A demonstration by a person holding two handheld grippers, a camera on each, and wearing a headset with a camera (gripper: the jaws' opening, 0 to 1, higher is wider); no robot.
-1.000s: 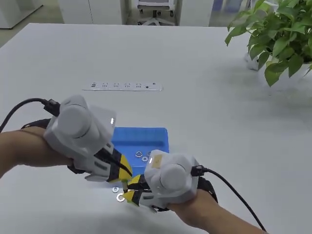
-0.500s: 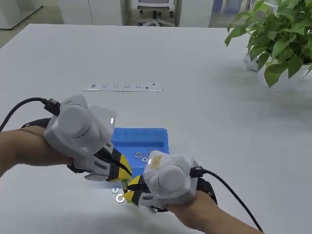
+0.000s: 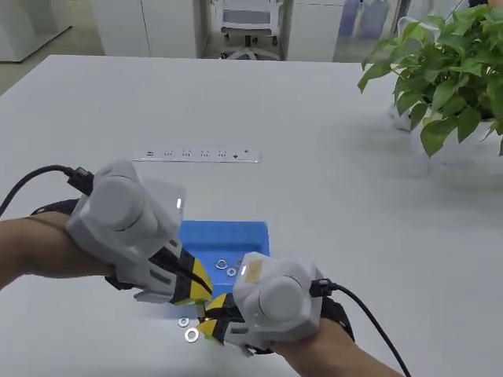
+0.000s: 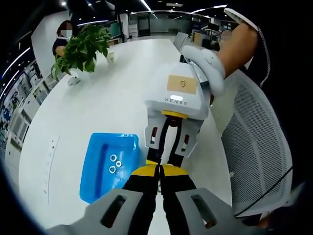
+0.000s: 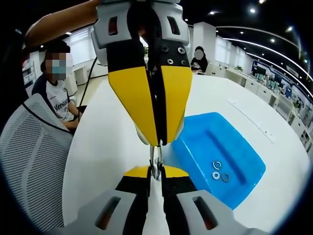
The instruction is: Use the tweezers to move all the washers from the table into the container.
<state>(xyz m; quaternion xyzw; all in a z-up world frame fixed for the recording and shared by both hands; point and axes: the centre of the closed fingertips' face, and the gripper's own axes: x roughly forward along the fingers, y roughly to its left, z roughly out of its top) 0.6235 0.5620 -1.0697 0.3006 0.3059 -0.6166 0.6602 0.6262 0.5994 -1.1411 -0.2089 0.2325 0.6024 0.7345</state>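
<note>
Pose: your left gripper (image 4: 159, 170) and right gripper (image 5: 155, 172) tip to tip, both clenched on tweezers (image 5: 154, 159).
Washers (image 3: 226, 268): three in container (image 3: 196, 236), two on table (image 3: 354, 196).

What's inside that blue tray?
Three small silver ring-shaped washers lie on the shallow blue plastic tray's floor. The left claw covers its near corner in the head view.
</note>
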